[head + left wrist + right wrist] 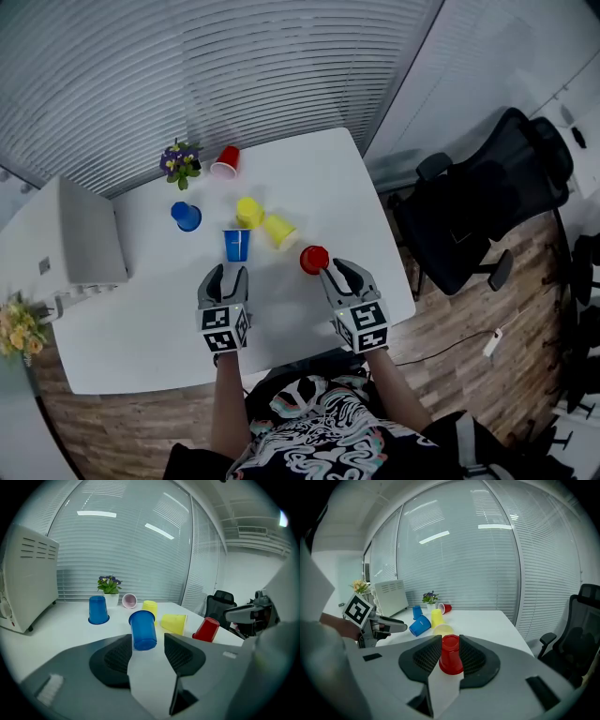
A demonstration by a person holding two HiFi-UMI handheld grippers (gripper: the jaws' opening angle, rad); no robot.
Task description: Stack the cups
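Cups on white worktop (319, 178). Right tool (338, 272) – jaws clamped on inverted red cup (314, 260), toward the near edge. Left tool (226, 276) – jaws apart and empty, blue cup (237, 245) just beyond their tips. Mid-worktop: standing yellow cup (249, 212), lying yellow cup (280, 231), second blue cup (186, 216). At the far edge: second red cup (226, 160) beside potted plant (180, 161).

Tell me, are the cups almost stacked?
Not yet: no cup sits on another. The right gripper clamps a red cup; the left gripper is open behind a blue cup. Another blue cup, two yellow cups and a second red cup wait on the table.
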